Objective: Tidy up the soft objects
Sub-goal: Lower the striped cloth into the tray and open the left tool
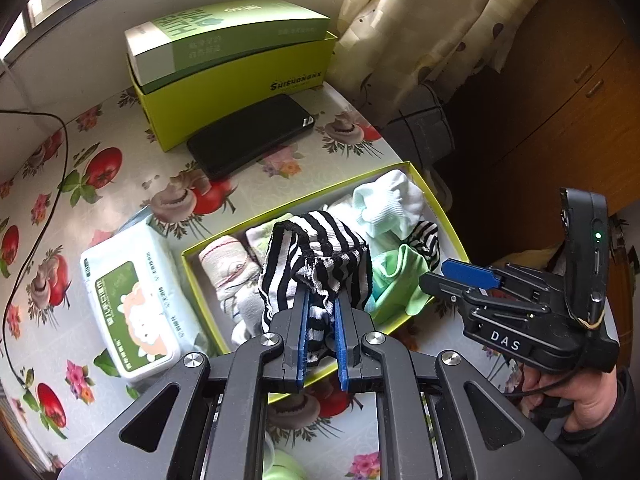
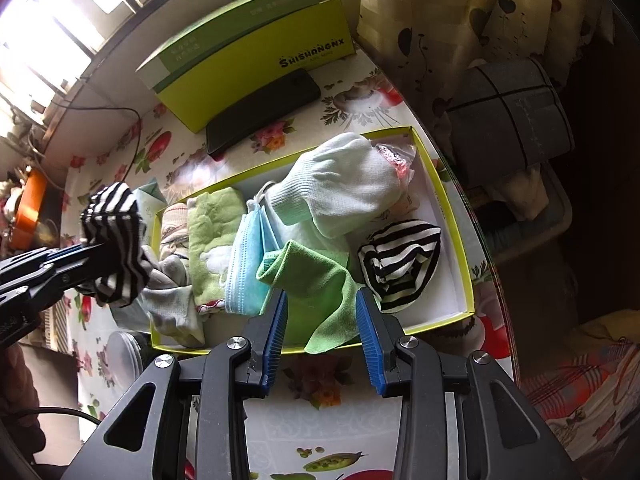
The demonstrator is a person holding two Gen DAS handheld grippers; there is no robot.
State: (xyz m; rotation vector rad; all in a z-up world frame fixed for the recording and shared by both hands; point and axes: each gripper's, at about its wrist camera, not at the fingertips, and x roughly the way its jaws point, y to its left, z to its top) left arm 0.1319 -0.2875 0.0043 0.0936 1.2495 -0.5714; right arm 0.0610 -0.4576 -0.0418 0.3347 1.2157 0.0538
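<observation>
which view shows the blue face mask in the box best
The right wrist view: the blue face mask lies in plain sight in the yellow-green box, between the green towel and the green sock. In the left wrist view the striped sock held by the left gripper hides it almost entirely.

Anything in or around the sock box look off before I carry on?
The green cloth droops over the yellow box's near rim instead of lying inside. One striped sock sits in the box while its match hangs clamped in the left tongs.
</observation>
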